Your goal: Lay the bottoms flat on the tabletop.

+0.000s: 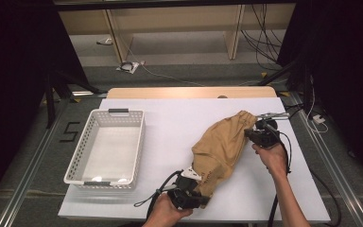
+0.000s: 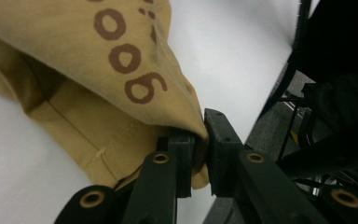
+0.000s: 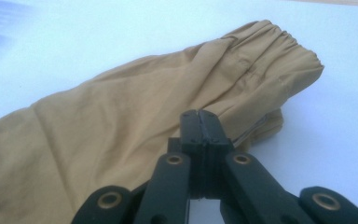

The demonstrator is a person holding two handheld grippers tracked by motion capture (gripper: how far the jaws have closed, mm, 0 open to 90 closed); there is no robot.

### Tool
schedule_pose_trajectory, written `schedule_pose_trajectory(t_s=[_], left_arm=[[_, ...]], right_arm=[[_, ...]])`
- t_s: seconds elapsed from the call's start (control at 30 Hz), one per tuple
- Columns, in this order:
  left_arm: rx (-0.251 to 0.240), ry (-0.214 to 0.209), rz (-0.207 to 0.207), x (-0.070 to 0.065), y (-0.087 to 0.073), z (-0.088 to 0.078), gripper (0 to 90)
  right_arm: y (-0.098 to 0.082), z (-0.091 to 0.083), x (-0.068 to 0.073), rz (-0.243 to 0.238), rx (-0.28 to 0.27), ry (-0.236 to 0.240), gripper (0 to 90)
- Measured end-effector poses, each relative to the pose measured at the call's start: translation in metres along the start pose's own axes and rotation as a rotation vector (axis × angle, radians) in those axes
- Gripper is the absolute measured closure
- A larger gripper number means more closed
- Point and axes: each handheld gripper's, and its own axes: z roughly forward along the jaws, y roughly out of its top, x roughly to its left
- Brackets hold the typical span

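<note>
Two hand-held tools grip a tan garment (image 1: pixel 220 149) at opposite ends over a white desk (image 1: pixel 170 127). The left tool (image 1: pixel 199 197), at the desk's near edge, has its jaws pinched narrow on the hem of the cloth; in the left gripper view a fold of fabric printed with brown ring-shaped marks (image 2: pixel 130 58) is clamped between the two black pads. The right tool (image 1: pixel 250 133), farther back and toward the desk's right side, has its jaws pressed together on the cloth near the gathered, elasticated end; in the right gripper view the pads meet with the tan fabric (image 3: pixel 121 135) bunched against and around them, the ruffled band (image 3: pixel 279 51) just beyond.

The garment is stretched on a slant between the two tools, its middle sagging in soft folds and partly resting on the desk, right of centre. A person's left hand (image 1: pixel 163 215) and right hand (image 1: pixel 272 158) hold the tools, forearms coming in from the near side, cables (image 1: pixel 153 194) trailing off.

To the left, well apart from the cloth, a white slotted basket (image 1: pixel 82 156) stands on the desk with nothing visible inside. Bare white surface lies between basket and garment. Beyond the desk are wooden furniture legs (image 1: pixel 234 33), loose cords on the floor (image 1: pixel 260 42) and dark drapes on both sides.
</note>
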Motion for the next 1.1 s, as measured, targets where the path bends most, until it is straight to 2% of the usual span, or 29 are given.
schedule_pose_trajectory(t_s=[0.03,0.1,0.17,0.23,0.27,0.33,0.47,0.63,0.83,0.93,1.1], left_arm=[[0.000,0.000,0.000,0.000,0.000,0.000,81.4],[0.000,-0.031,-0.006,-0.003,-0.002,0.002,81.1],[0.008,-0.022,-0.003,-0.002,-0.002,0.000,78.9],[0.027,-0.025,-0.014,0.002,-0.002,-0.003,72.7],[0.030,-0.019,-0.023,0.004,-0.002,-0.006,66.8],[0.031,0.022,-0.017,0.007,-0.002,-0.015,55.3],[-0.013,0.102,-0.003,0.012,0.002,-0.031,44.8],[-0.038,0.130,-0.014,0.017,0.008,-0.040,35.0],[-0.036,0.152,0.006,0.015,0.011,-0.043,31.0],[-0.049,0.161,-0.007,0.017,0.011,-0.047,28.6],[-0.071,0.180,-0.010,0.021,0.012,-0.055,26.9]], right_arm=[[0.000,0.000,0.000,0.000,0.000,0.000,90.0],[0.001,0.001,0.003,-0.007,0.003,0.015,90.0],[0.003,0.001,0.007,-0.020,-0.001,0.023,90.0],[0.004,0.000,0.010,-0.023,0.003,0.029,90.0],[0.005,0.001,0.012,-0.032,0.002,0.030,90.0],[0.005,0.001,0.015,-0.040,0.002,0.036,90.0],[0.007,0.001,0.017,-0.043,-0.002,0.043,90.0],[0.009,-0.001,0.019,-0.049,-0.013,0.056,90.0],[0.018,-0.002,0.026,-0.062,-0.033,0.085,90.0],[0.030,0.000,0.038,-0.076,-0.046,0.112,90.0],[0.047,0.007,0.054,-0.106,-0.038,0.118,90.0]])
